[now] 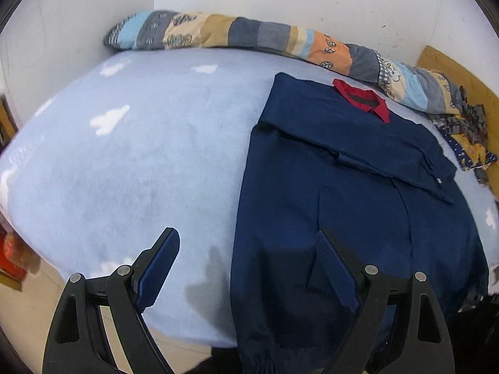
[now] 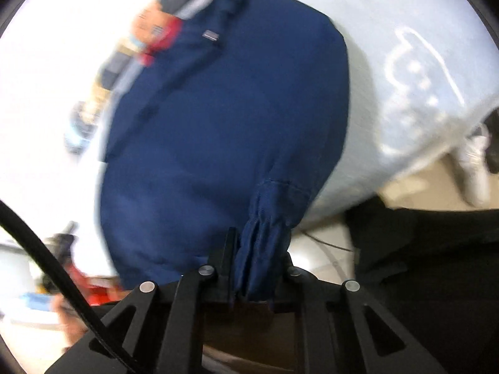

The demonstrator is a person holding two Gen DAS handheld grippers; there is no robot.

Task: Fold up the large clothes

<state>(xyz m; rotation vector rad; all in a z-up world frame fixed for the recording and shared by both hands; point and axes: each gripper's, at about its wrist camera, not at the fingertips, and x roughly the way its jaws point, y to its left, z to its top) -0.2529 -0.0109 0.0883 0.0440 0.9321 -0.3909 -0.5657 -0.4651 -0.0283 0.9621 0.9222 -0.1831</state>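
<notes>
No legible text, brand, number or sign is found in either view. A small rectangular label [image 2: 210, 35] is sewn on the navy jacket [image 2: 218, 124], near its far edge; its marking is too blurred to be read. The same label [image 1: 439, 181] is seen in the left wrist view as a pale speck on the folded sleeve, also unreadable. White cloud motifs [image 1: 109, 120] are printed on the light blue sheet [image 1: 124, 171]; no lettering is carried.
</notes>
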